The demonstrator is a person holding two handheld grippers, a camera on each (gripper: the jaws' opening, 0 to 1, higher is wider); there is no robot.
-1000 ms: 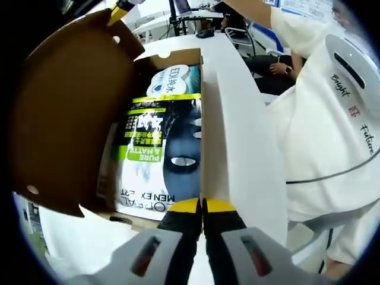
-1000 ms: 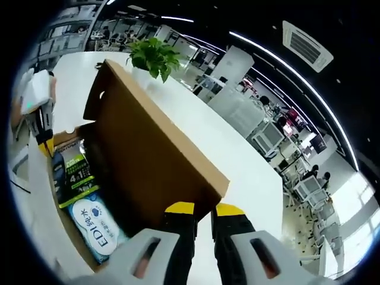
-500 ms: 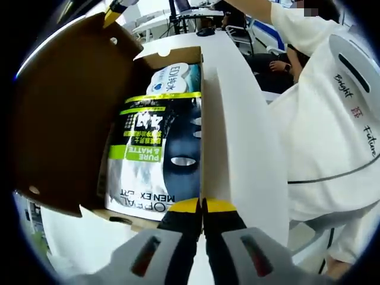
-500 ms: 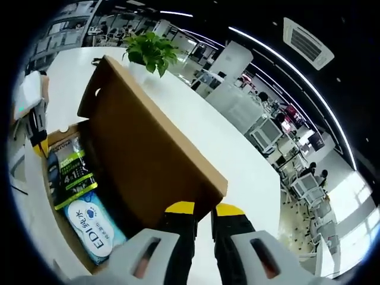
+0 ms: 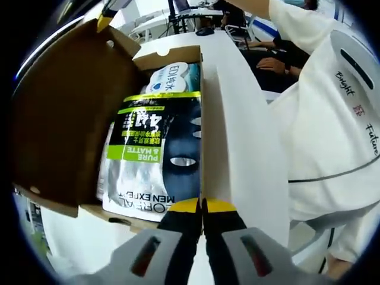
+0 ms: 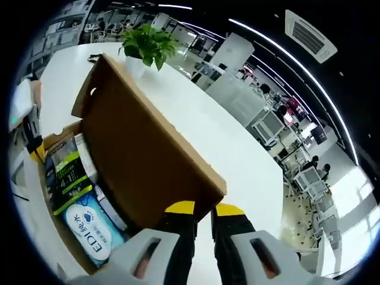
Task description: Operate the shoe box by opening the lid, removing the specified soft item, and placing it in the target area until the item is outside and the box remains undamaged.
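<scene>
The shoe box (image 5: 209, 130) stands open on a white table. Its brown lid (image 5: 65, 113) is raised on the left. Inside lie a black, green and silver soft pouch (image 5: 154, 154) and, at the far end, a blue-and-white wipes pack (image 5: 169, 77). My left gripper (image 5: 202, 206) is shut on the near end of the box's white side wall. In the right gripper view my right gripper (image 6: 203, 209) is shut on the lid's (image 6: 142, 142) corner edge. The pouch (image 6: 65, 172) and wipes pack (image 6: 89, 228) show below the lid, with the left gripper (image 6: 27, 127) at the box's far end.
A person in a white shirt (image 5: 332, 119) stands close on the right of the box. A potted plant (image 6: 145, 44) sits on the white table (image 6: 237, 148) beyond the lid. Office desks and chairs lie further back.
The lid has swung a little further open in the right gripper's hold, uncovering more of the pouch. The left gripper keeps its hold on the box wall.
</scene>
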